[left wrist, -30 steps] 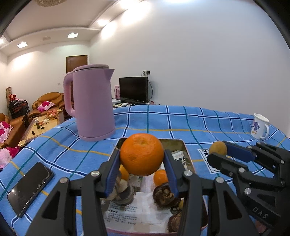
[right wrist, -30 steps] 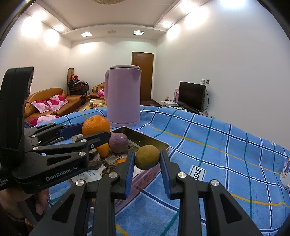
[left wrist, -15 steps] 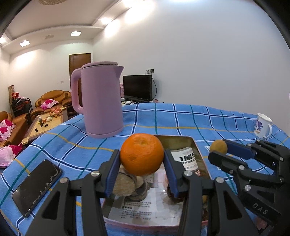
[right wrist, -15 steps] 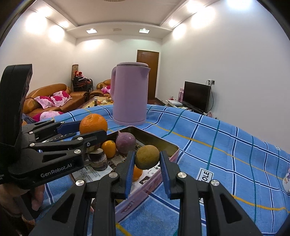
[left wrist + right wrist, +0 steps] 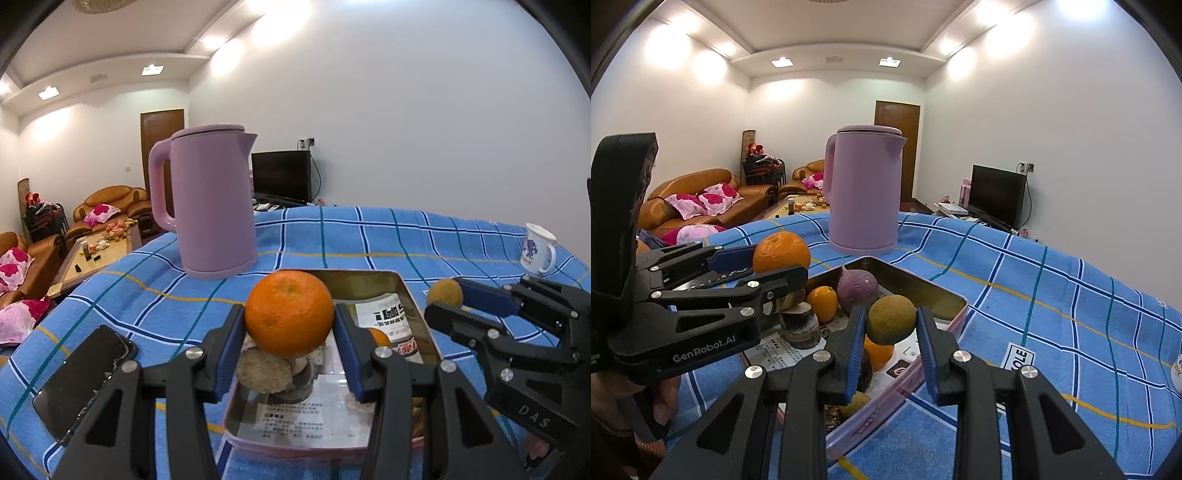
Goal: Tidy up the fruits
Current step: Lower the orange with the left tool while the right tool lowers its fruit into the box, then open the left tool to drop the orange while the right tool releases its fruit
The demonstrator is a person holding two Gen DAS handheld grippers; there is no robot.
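Between the left gripper's (image 5: pixel 289 345) blue pads an orange (image 5: pixel 289 313) sits clamped above the tray (image 5: pixel 415 306); the right gripper (image 5: pixel 891 341) grips a brownish-green fruit (image 5: pixel 891 319) over the tray's near right edge. Several fruits already lie inside; these two remain to place.

Both wrist cameras look closely along their fingers, sharing the tray (image 5: pixel 413 295) and pink kettle (image 5: pixel 864 192).
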